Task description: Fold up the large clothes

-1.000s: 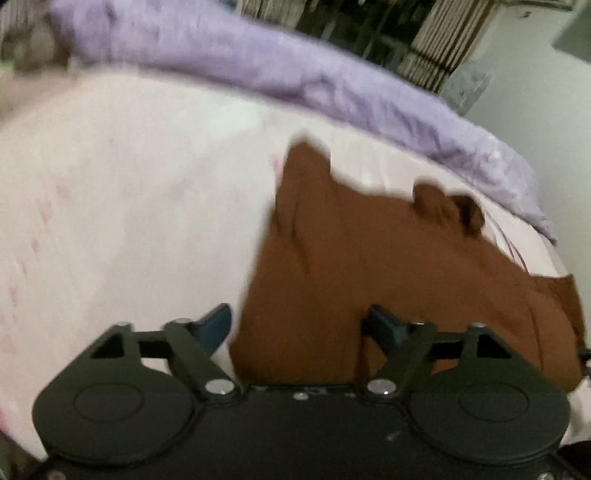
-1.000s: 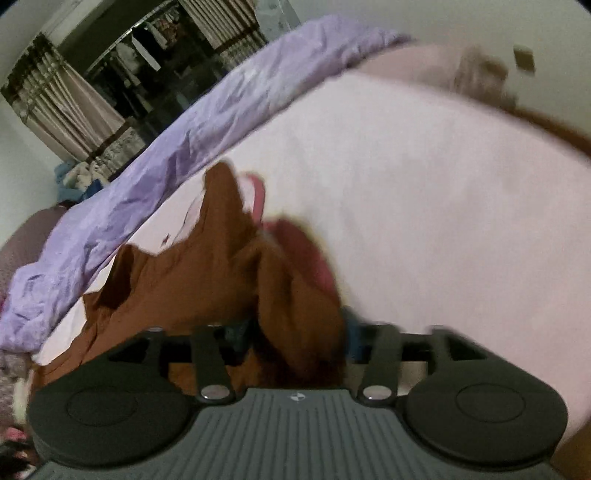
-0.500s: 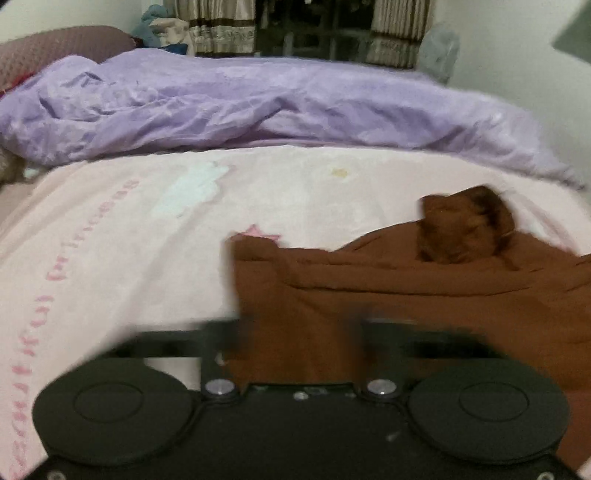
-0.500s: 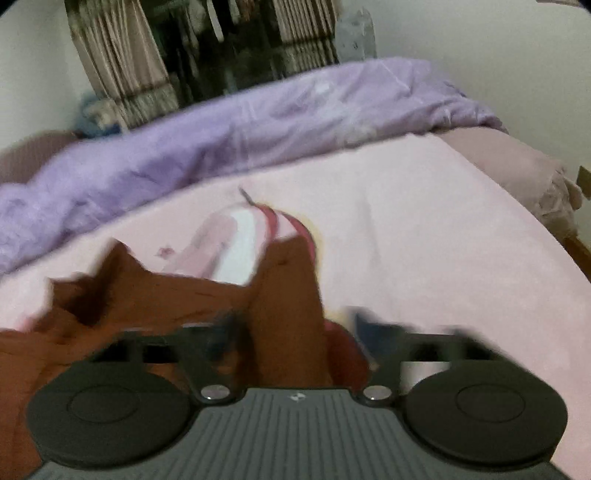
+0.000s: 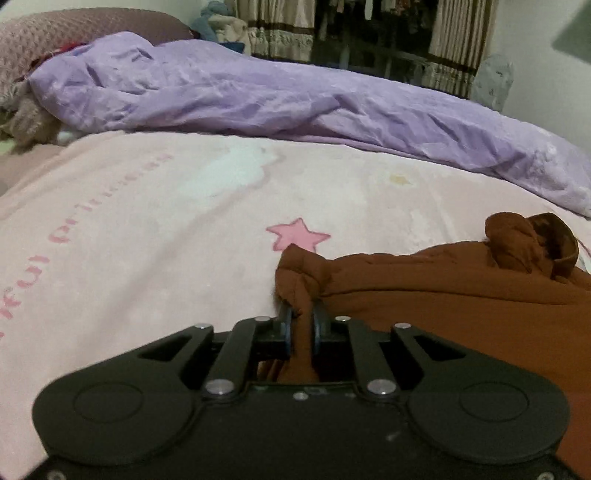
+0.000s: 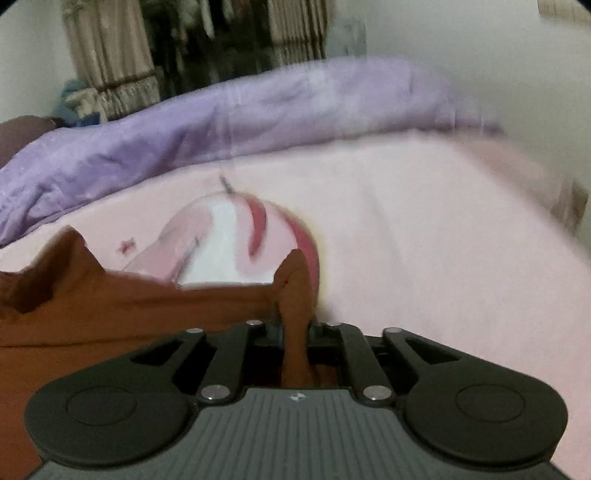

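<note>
A large brown garment [image 5: 461, 288] lies crumpled on the pink bed sheet [image 5: 147, 258]. My left gripper [image 5: 301, 319] is shut on a bunched corner of it at its left edge. A rumpled lump of the garment [image 5: 528, 247] rises at the far right. In the right wrist view the same brown garment [image 6: 129, 310] spreads to the left, and my right gripper [image 6: 295, 325] is shut on a raised fold of it [image 6: 295, 288]. Both grippers sit low, near the sheet.
A purple duvet [image 5: 295, 99] lies heaped along the far side of the bed. A brown pillow [image 5: 55, 33] sits at the far left. The sheet has a pink star [image 5: 297, 236] and a pink-and-white print [image 6: 229, 240]. Curtains [image 5: 369, 26] and a wall stand behind.
Both grippers were open around the brown cloth a second ago and have closed on it. Both views have swung level with the bed.
</note>
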